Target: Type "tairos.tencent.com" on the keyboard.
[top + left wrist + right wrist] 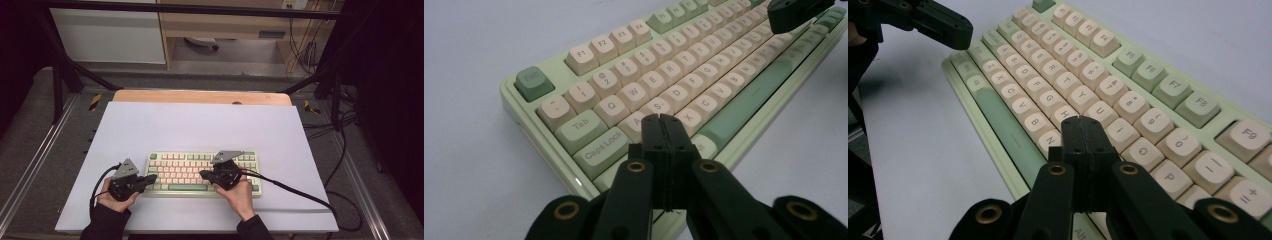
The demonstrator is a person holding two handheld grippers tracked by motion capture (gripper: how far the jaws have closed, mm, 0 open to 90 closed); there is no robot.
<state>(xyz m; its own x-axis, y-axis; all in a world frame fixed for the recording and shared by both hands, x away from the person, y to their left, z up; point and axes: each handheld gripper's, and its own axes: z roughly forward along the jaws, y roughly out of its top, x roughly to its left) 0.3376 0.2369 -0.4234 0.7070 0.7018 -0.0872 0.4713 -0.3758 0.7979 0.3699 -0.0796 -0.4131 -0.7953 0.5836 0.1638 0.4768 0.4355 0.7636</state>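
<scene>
the keyboard [202, 173] was a pale green board with cream keycaps, plus darker green esc, spacebar and function keys. it sat on the white mat [200, 130], toward the mat's near edge. left gripper [150, 179] and right gripper [205, 174] hung over the keyboard's ends, both with jaws pressed together, holding nothing.

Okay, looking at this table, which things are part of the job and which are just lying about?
In the job:
- keyboard
- left tongs, shut, over its left end
- right tongs, shut, over the middle keys

Lying about:
- white sheet under the keyboard
- loose cables on the floor at right
</scene>
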